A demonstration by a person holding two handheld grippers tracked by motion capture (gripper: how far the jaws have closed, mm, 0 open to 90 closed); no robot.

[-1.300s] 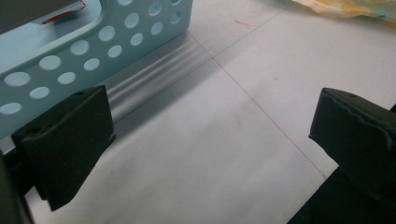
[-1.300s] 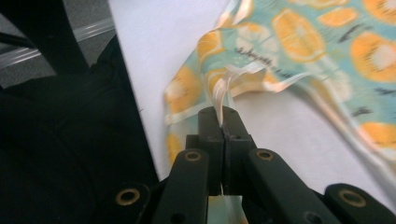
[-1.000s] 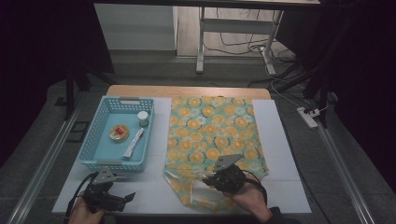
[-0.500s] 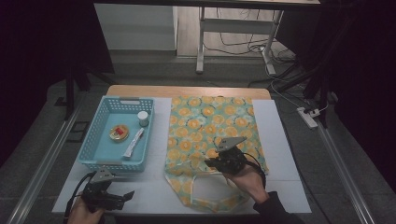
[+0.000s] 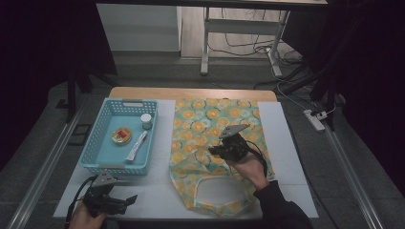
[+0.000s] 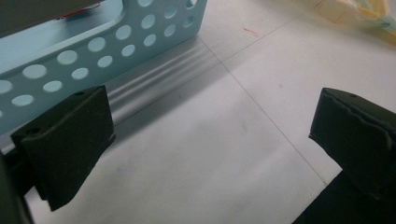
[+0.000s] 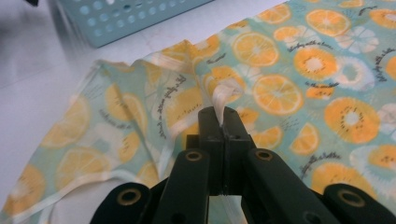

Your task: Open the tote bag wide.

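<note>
Pinching the fruit-print bag (image 5: 217,131) by its pale handle (image 7: 226,93), right gripper (image 7: 222,116) clamped tight; left gripper (image 6: 210,140) jaws wide beside the blue basket (image 6: 116,42).

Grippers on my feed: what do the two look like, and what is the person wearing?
Both are black, each topped by a grey three-cornered plate. The left gripper has blocky black pads and a trailing black cable. The right gripper has bolted black linkage arms. A dark sleeve covers the right forearm.

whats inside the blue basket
In the blue basket: a small white-lidded jar, a round tin and a white tube. Its near wall hides part of the floor.
</note>
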